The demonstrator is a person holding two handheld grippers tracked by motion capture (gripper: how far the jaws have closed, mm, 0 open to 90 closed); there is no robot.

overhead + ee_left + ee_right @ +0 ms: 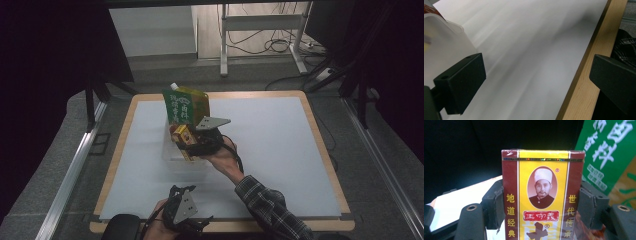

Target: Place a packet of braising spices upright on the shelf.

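A red and yellow seasoning box (542, 195) with a printed portrait stands upright between the pads of my right gripper (542, 205), which is shut on its two sides. In the high view that gripper (194, 142) holds the box (181, 135) over a translucent plastic container (172, 152) at mid-table. A green spouted pouch (184, 105) stands in the container just behind the box, and its green face (609, 152) rises to the box's right. My left gripper (182, 207) rests near the table's front edge, its jaws (536, 82) open with nothing between them.
A white mat (270, 145) covers the wooden table (320, 145). The container's translucent wall (441, 40) stands close at the upper left of the left gripper view, and the wooden front edge (579, 85) runs along its right. A desk frame and cables (265, 30) stand beyond the table.
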